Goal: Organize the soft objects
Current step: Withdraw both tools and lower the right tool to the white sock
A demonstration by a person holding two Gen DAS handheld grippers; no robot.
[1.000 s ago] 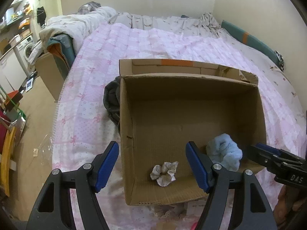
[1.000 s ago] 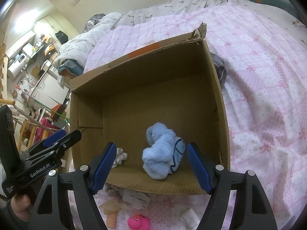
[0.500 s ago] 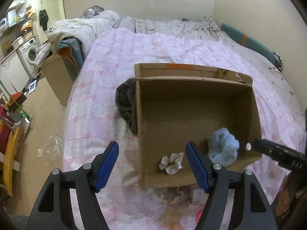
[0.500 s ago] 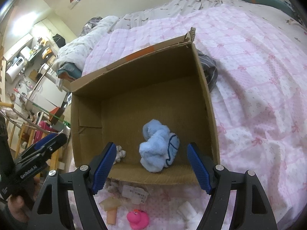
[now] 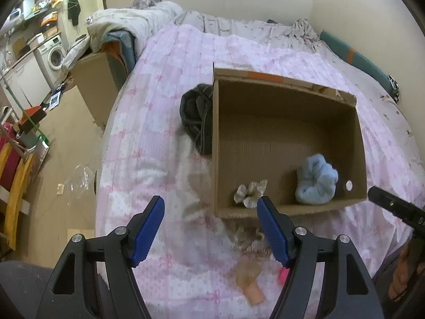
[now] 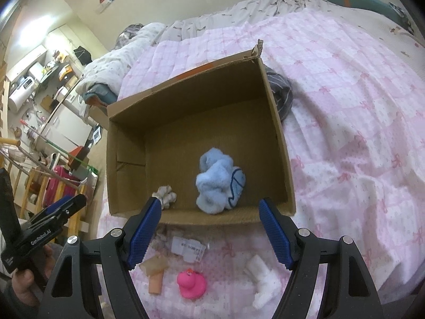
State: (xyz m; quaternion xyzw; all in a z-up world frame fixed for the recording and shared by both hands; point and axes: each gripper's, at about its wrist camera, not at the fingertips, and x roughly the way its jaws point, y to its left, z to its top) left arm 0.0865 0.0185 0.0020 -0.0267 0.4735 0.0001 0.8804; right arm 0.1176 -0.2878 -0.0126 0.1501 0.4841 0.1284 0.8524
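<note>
Cardboard box (image 6: 276, 122) on pink quilt (image 6: 358, 122), blue plush (image 6: 219, 182) and cream scrunchie (image 5: 249, 192) inside.
Left gripper (image 5: 209, 228) and right gripper (image 6: 209, 232) both spread wide, empty, above near edge.

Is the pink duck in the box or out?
Out. The duck lies on the bedspread, before the box.

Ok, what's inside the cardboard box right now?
Inside the cardboard box lie a fluffy blue cloth and a small cream scrunchie, both near the front wall. Anything under the blue cloth is hidden.
</note>
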